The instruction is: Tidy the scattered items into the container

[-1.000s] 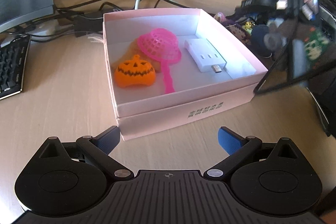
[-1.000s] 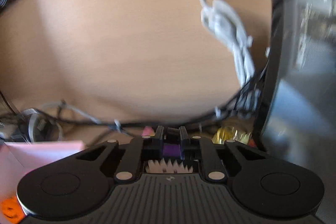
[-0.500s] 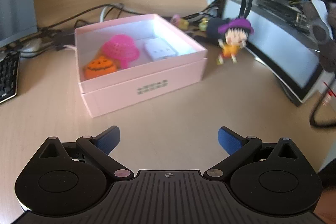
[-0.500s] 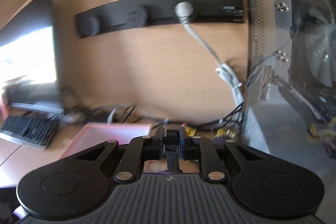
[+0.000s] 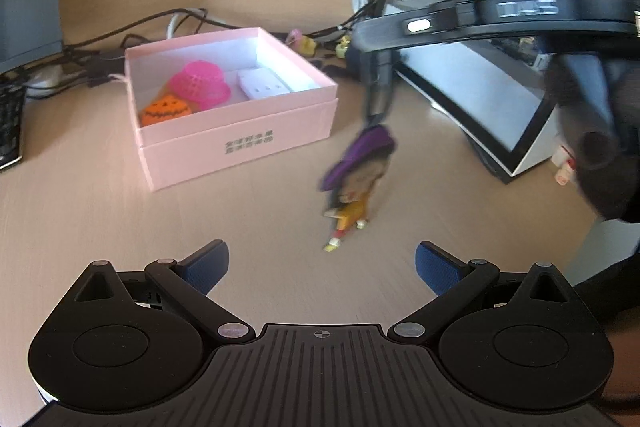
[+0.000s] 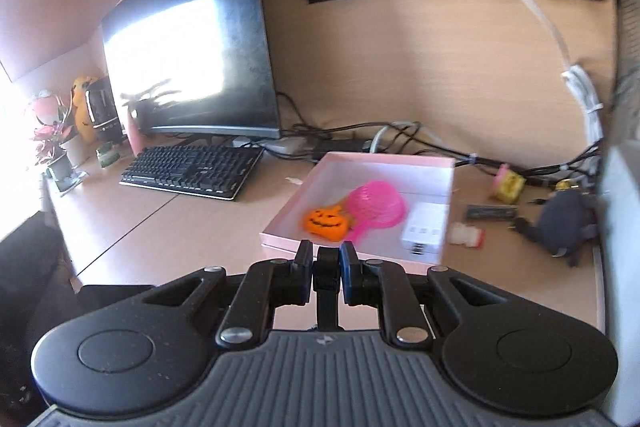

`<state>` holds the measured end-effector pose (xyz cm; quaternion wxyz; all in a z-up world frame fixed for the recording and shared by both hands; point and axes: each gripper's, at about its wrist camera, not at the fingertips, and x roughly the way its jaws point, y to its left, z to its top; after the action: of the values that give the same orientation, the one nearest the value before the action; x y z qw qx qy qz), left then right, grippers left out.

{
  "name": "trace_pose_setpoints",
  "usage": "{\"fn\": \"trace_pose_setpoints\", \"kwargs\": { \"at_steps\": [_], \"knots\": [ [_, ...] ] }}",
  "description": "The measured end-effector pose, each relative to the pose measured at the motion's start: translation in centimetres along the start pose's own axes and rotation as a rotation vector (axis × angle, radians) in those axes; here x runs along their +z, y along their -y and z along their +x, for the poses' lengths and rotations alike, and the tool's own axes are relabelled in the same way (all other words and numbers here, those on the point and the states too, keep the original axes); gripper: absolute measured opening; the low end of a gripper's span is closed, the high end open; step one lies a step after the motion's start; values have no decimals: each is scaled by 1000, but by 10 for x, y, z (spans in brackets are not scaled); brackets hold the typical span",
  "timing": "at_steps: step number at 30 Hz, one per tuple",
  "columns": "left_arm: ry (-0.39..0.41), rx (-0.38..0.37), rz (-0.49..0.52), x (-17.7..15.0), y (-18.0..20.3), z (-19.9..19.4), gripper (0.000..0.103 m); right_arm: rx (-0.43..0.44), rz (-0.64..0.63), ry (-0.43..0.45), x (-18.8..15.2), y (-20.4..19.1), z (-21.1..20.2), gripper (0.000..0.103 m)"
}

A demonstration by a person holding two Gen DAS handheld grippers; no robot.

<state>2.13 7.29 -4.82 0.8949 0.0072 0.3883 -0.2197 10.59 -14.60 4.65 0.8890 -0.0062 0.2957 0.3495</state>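
Left wrist view: left gripper (image 5: 322,267) at bottom of frame, jaws spread wide, blue pads (image 5: 206,265) well apart, nothing btwn them, only bare desk (image 5: 120,223) under the gap. Right gripper (image 5: 376,117) comes in from upper right, black body w/ a lit white indicator, tips pointing down at centre right. It's clamped on the top of a small doll (image 5: 358,175) w/ purple hat and orange clothes; doll hangs below the tips, blurred, feet near the desk, can't tell if touching. Doll is right of the pink box (image 5: 240,143) and apart from it. Pink box sits upper left of centre, open-topped. Inside: orange pumpkin (image 5: 165,110) at left front, pink mesh net (image 5: 199,85) just behind/right and overlapping it, white adapter (image 5: 264,85) at right. PC case (image 5: 480,39) fills upper right; cables run behind the box.

Right wrist view: right gripper (image 6: 326,267) low centre, jaws pinched nearly together on a thin black stem; the doll itself isn't visible here, hidden below the body. Pink box (image 6: 360,163) lies just past the tips, centre frame, holding orange pumpkin (image 6: 325,223), pink mesh net (image 6: 376,209), white adapter (image 6: 426,229) left to right. Right of box, loose on desk: small red-white item (image 6: 466,237), yellow toy (image 6: 510,183), dark plush (image 6: 566,223). Keyboard (image 6: 192,169) and monitor (image 6: 188,51) at left.
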Motion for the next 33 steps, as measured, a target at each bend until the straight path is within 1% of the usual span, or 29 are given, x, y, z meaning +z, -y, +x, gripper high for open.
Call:
{"fn": "trace_pose_setpoints", "kwargs": {
  "at_steps": [2, 5, 6, 7, 8, 9, 10, 11, 13, 15, 16, 18, 19, 20, 22, 24, 27, 30, 33],
  "knots": [
    [-2, 30, -12, -2, 0, 0, 102, 6, -7, -11, -2, -6, 18, 14],
    [-14, 95, -33, -1, -2, 7, 102, 45, -20, -50, -3, -12, 36, 15],
    [-20, 125, -41, 0, -3, 12, 102, 61, -31, -56, -2, -14, 39, 20],
    [-24, 146, -49, 2, -5, 15, 102, 73, -47, -56, -3, -16, 38, 30],
    [-28, 166, -59, 3, -7, 18, 102, 81, -63, -53, -4, -18, 37, 36],
    [-32, 187, -71, 5, -10, 21, 102, 86, -76, -47, -6, -18, 34, 45],
    [-35, 204, -80, 7, -11, 23, 102, 86, -84, -40, -6, -17, 32, 49],
    [-40, 225, -87, 9, -14, 26, 102, 83, -87, -36, -7, -14, 29, 49],
    [-46, 259, -97, 12, -19, 30, 102, 49, -80, -25, -9, -4, 24, 52],
    [-50, 288, -112, 16, -25, 33, 102, -54, -82, 1, -11, 10, 22, 57],
    [-49, 294, -122, 17, -28, 33, 102, -147, -98, 21, -12, 18, 23, 62],
    [-45, 287, -141, 20, -33, 32, 102, -364, -146, 70, -16, 33, 31, 69],
    [-42, 281, -147, 21, -35, 29, 102, -477, -175, 89, -18, 43, 40, 70],
    [-38, 273, -151, 22, -36, 27, 102, -568, -201, 96, -19, 51, 50, 70],
    [-32, 250, -163, 22, -37, 22, 102, -712, -242, 90, -20, 71, 75, 70],
    [-30, 221, -184, 21, -41, 16, 102, -796, -248, 67, -19, 90, 100, 70],
    [-29, 217, -202, 16, -44, 4, 102, -871, -253, 12, -13, 112, 136, 71],
    [-38, 236, -236, 9, -53, -7, 102, -906, -278, -39, -17, 130, 165, 79],
    [-48, 265, -270, 4, -64, -14, 102, -940, -307, -89, -21, 143, 183, 79]
  ]
}}
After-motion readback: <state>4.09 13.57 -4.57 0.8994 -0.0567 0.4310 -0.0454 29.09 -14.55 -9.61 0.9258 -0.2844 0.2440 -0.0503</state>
